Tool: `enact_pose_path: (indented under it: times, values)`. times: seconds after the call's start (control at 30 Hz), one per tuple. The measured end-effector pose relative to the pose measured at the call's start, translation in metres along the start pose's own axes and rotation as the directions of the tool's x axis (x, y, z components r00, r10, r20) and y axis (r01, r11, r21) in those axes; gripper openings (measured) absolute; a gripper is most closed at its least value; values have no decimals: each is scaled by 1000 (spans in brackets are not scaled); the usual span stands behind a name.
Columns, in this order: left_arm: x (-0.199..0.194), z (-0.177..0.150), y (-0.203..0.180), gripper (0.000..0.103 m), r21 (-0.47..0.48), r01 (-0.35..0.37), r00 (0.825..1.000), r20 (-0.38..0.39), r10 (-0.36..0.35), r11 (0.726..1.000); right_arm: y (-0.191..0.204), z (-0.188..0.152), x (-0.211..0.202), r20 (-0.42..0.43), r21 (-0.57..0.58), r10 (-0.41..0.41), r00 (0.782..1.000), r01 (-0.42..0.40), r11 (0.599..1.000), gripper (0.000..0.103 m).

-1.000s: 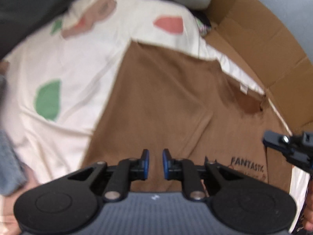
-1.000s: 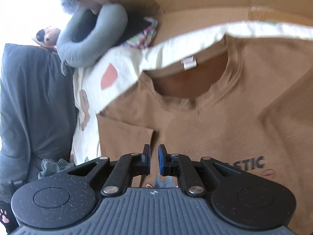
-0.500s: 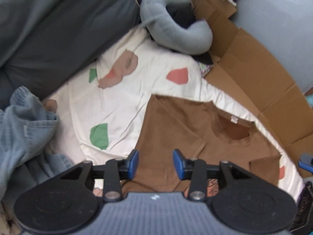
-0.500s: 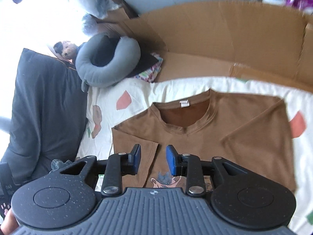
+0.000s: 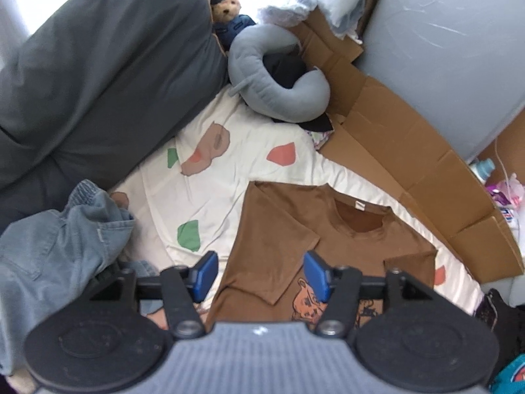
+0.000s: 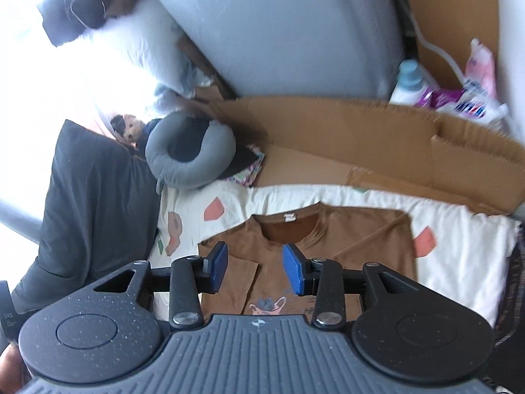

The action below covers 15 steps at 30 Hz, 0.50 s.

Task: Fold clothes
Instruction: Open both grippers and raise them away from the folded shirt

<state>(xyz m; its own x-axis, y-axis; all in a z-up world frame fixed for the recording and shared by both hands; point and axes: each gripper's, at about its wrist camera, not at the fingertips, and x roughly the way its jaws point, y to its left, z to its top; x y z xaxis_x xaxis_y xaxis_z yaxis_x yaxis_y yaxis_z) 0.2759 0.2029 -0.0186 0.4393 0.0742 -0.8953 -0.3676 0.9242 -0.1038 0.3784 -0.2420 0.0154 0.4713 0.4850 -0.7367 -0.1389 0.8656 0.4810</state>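
Grippers clear of garment, both sleeves turned in.

Brown T-shirt lies flat on the patterned sheet at lower centre of both views, each short sleeve folded over the chest, presumably to narrow it for a lengthwise fold. Left gripper and right gripper hang above it; their jaws have just been opening and stand spread with nothing between them, the shirt released. Denim garment waits at lower left, unfolded. Cardboard borders the sheet along the top.
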Motion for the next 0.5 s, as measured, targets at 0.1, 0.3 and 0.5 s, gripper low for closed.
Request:
enact_pose_path:
  times: [0.1, 0.3, 0.5]
  values:
    - [-23, 0, 1, 68, 1, -1, 1000, 12, 1, 1000, 4, 5, -31, 17, -23, -4, 1000, 5, 1000, 45]
    - [-61, -10, 6, 72, 21, 0, 999, 32, -1, 1000, 3, 3, -86, 47, -66, -15, 999, 19, 998, 47]
    - [-91, -30, 23, 76, 16, -5, 999, 53, 4, 1000, -16, -12, -130, 59, -99, -23, 998, 29, 995, 53]
